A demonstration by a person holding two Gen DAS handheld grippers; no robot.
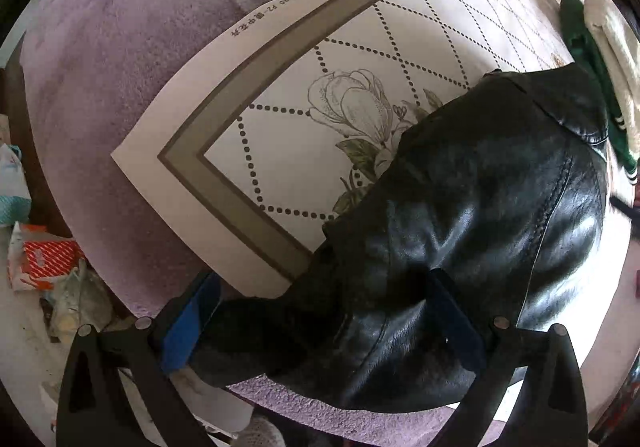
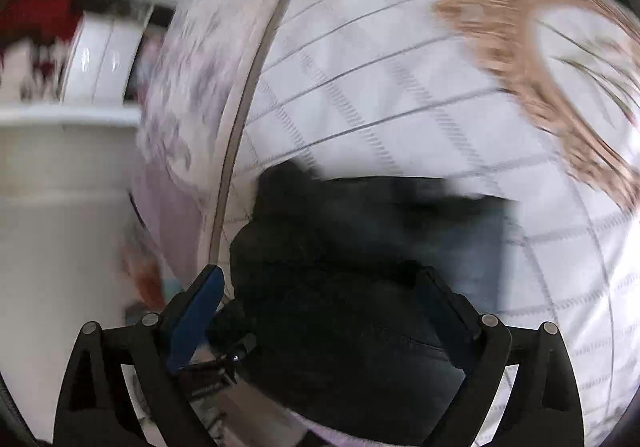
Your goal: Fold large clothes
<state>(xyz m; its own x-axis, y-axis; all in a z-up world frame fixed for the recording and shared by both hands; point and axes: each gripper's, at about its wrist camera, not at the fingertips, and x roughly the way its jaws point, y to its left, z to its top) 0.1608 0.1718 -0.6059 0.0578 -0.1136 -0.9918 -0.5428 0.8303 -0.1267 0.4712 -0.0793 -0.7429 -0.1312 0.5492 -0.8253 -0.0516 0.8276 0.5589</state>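
Left wrist view: a shaggy lilac rug covers the floor, and on it lies a smooth cream mat with a grey border, dotted diamond lines and a printed flower. Paper and plastic litter sits off the rug's left edge; a green and cream knit lies at the far right. The black leather jacket, glossy, creased and seamed, sprawls from the mat's middle down over its near edge onto the rug. The left gripper points straight down over the jacket's lower part, its blue-padded jaws spread wide to either side of the leather; I cannot see the pads pressing, so it reads as open with nothing held

Right wrist view: heavily blurred. The same cream mat fills the background, with a tan smear at upper right and white furniture to the left. The right gripper stands wide open above the jacket, a dark, soft-edged mass; nothing is clamped

Judging by this, a fold is being set up: both claws are placed over the jacket's near end but neither has taken hold. The next move calls for closing on the thick, slippery leather at an edge, deep enough that it does not slide out
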